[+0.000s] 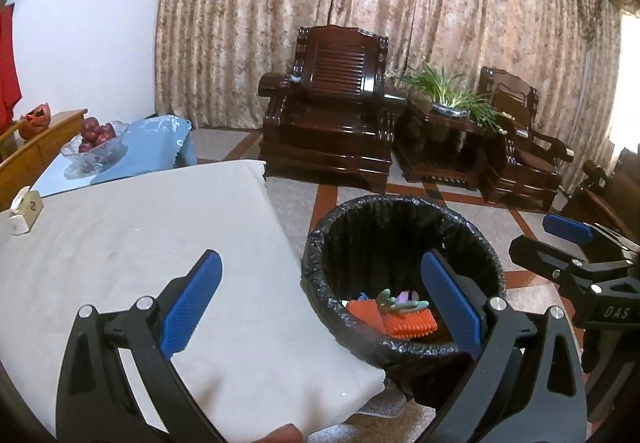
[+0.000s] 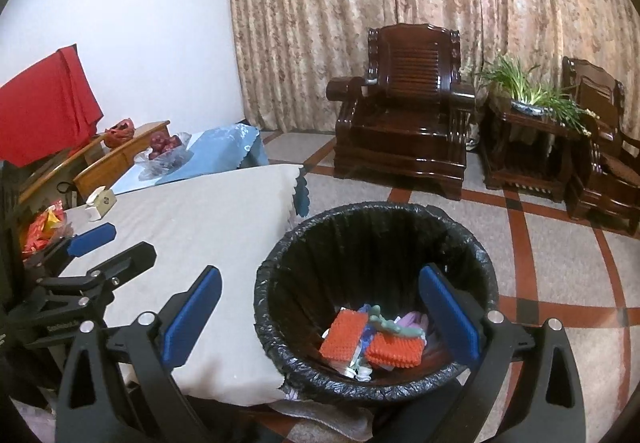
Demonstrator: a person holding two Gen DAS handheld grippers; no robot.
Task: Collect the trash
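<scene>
A round bin with a black liner (image 1: pixel 404 219) (image 2: pixel 380 227) stands on the floor beside a table under a grey cloth (image 1: pixel 140 243) (image 2: pixel 200 227). Inside lie orange spiky pieces (image 1: pixel 408 323) (image 2: pixel 344 335), a grey-green piece (image 2: pixel 394 327) and purple bits. My left gripper (image 1: pixel 320 303) is open and empty, straddling the table edge and the bin's left rim. My right gripper (image 2: pixel 320 315) is open and empty, over the bin's near rim. The right gripper also shows in the left wrist view (image 1: pixel 576 243), the left gripper in the right wrist view (image 2: pixel 96 243).
A small white and tan box (image 1: pixel 26 211) (image 2: pixel 100 203) sits at the table's far left. A glass bowl of red fruit (image 1: pixel 94 141) (image 2: pixel 162 151) rests on a blue cloth behind. Dark wooden armchairs (image 1: pixel 332 111) (image 2: pixel 404 111) and a potted plant (image 1: pixel 444 91) stand by the curtain.
</scene>
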